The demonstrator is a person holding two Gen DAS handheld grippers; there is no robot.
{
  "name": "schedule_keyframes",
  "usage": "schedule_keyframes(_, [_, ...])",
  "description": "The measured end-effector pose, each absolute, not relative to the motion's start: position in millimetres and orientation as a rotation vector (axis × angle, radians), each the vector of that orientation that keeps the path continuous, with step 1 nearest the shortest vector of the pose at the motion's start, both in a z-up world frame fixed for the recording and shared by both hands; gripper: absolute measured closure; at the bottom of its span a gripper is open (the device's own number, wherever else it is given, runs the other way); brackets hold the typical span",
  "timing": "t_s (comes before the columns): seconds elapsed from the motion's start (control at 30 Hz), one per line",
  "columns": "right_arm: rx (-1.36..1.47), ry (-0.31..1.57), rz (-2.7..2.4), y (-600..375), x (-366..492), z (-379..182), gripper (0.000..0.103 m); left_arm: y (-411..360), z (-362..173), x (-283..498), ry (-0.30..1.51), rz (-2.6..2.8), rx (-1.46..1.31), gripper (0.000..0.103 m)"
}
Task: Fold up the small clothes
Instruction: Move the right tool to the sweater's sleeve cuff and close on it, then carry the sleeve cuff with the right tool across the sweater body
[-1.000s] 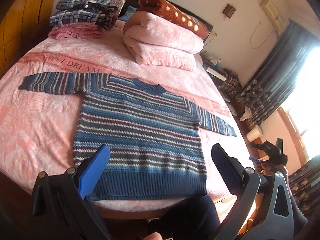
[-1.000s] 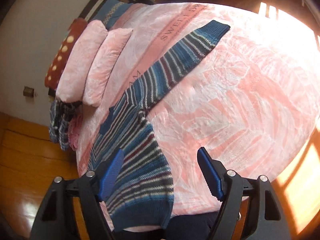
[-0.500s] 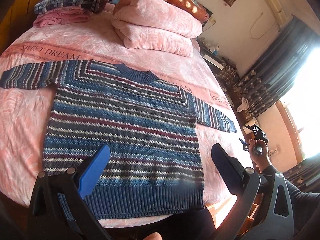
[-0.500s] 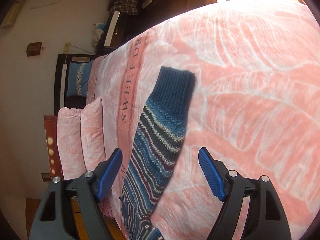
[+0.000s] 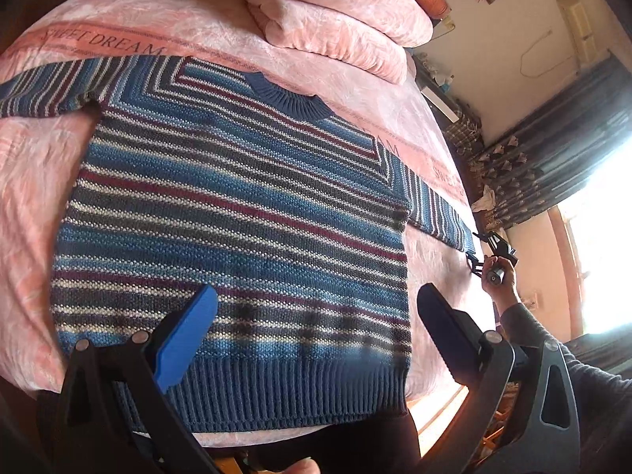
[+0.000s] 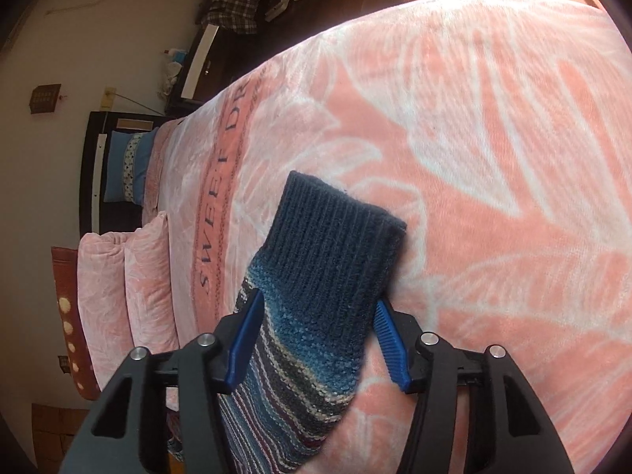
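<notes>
A blue, white and maroon striped knitted sweater [image 5: 237, 217] lies flat on a bed under a pink leaf-patterned blanket [image 6: 493, 138]; dark curtains [image 5: 553, 150] flank a bright window. The left gripper [image 5: 316, 331] hovers wide apart above the hem. The right gripper [image 6: 316, 335] straddles the navy ribbed sleeve cuff [image 6: 335, 245], whether pinching it is unclear.

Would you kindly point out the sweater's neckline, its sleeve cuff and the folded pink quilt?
sweater neckline [image 5: 290, 96], left wrist view, ribbed collar.
sleeve cuff [image 6: 335, 233], right wrist view, dark ribbing.
folded pink quilt [image 5: 335, 19], left wrist view, top fold.

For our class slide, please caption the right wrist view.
Right hand-held gripper straddles the striped sweater's navy cuff on the pink bedspread.
</notes>
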State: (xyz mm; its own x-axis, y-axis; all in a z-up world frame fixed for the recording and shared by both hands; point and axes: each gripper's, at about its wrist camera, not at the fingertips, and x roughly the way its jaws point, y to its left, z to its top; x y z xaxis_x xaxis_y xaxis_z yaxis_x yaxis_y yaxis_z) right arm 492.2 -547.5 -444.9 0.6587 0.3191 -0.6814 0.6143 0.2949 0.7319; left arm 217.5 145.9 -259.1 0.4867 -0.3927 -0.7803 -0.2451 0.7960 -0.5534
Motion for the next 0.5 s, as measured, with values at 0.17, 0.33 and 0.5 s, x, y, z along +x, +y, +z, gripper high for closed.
schedule_keyframes(0.17, [1.247,0.894,-0.237,-547,494,-435,0.086,154,-274,215,1.13,-0.106,-0.74,0.003])
schedule_keyframes(0.33, [1.146,0.854,-0.167,-529,500,-385,0.09,170,-284,202,1.148,-0.089,-0.817,0.003])
schedule_keyframes(0.5, [0.985,0.815,-0.053,-484,513,-308,0.09,183,-286,194,1.153,-0.115,-0.877,0.003])
